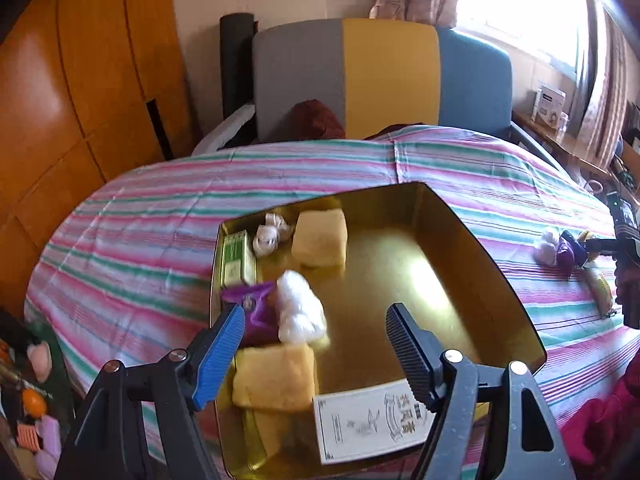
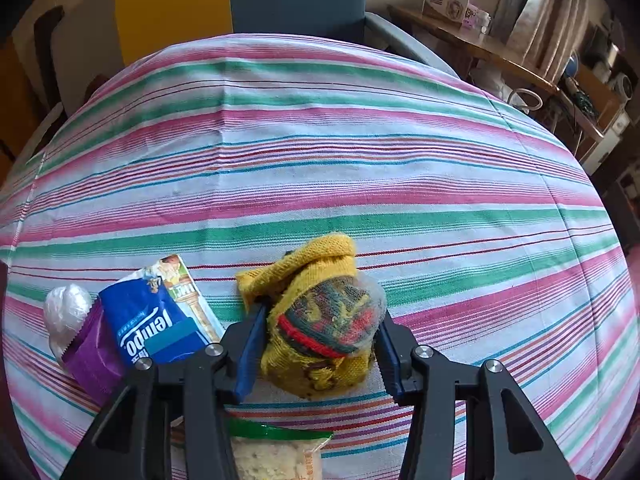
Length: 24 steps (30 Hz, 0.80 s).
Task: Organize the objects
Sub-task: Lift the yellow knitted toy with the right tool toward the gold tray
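The left gripper (image 1: pixel 316 344) hangs over the near end of the gold tin (image 1: pixel 500 276), jaws spread wide with nothing between them. Inside the tin, nearest its front rim, lies a white card (image 1: pixel 372 424) with printed characters; beside it sits a yellow sponge (image 1: pixel 276 376). Just past that sponge a purple packet (image 1: pixel 256 304) and a white wad (image 1: pixel 300 308) lie side by side — both are blurred, so what the wad is made of I cannot tell. Farther in, a green box (image 1: pixel 236 256) stands against the tin's left wall, with a small white bundle (image 1: pixel 270 234) and a second sponge (image 1: pixel 320 236) near the far end.

To the right of the tin, on the striped cloth (image 2: pixel 320 168), the right gripper (image 2: pixel 320 340) has a yellow knit bundle (image 2: pixel 320 320) between its jaws, both pads at its sides — whether they press it is unclear. A bag with a green seal (image 2: pixel 276 452) lies nearer than the bundle, under the gripper. On the side of the bundle toward the tin lie a blue Tempo pack (image 2: pixel 156 320), a purple pouch (image 2: pixel 94 356) and a white ball (image 2: pixel 66 312).

Beyond the tin stands a chair (image 1: pixel 384 76) in grey, yellow and blue.
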Each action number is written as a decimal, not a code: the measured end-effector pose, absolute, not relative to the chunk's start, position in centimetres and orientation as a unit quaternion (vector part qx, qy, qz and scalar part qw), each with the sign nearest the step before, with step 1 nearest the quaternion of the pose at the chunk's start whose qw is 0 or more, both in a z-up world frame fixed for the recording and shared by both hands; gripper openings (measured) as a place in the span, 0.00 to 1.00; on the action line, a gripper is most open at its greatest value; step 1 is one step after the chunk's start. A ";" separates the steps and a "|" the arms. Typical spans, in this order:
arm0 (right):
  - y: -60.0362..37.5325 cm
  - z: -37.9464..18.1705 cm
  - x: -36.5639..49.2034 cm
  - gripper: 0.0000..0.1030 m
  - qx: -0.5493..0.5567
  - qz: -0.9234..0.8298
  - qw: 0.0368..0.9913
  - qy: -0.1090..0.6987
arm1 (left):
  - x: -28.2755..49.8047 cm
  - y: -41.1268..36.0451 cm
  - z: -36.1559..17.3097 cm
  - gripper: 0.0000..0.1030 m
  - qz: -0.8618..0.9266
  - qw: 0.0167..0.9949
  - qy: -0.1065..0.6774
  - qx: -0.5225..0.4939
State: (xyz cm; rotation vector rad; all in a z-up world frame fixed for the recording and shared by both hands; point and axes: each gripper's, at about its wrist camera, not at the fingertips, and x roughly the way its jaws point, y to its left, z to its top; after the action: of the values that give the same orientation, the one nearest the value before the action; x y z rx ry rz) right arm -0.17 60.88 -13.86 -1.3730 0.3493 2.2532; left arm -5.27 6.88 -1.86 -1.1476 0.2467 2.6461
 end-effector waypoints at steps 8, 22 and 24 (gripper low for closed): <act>60.8 -13.8 -0.1 0.48 -0.502 0.823 0.237 0.122 | -4.7 6.9 -2.9 0.66 0.903 0.116 0.086 -0.404; 60.0 -13.5 -0.1 0.47 -0.504 0.823 0.239 0.110 | -4.7 6.8 -4.0 0.66 0.896 0.122 0.082 -0.420; 59.9 -13.5 -0.1 0.47 -0.504 0.823 0.238 0.108 | -4.8 6.7 -4.0 0.65 0.895 0.122 0.080 -0.422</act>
State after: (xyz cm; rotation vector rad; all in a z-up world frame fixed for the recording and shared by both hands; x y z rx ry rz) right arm -0.14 59.93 -13.49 -1.3809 0.2968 2.2546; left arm -4.75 6.70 -4.04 -1.2309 0.2330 2.6123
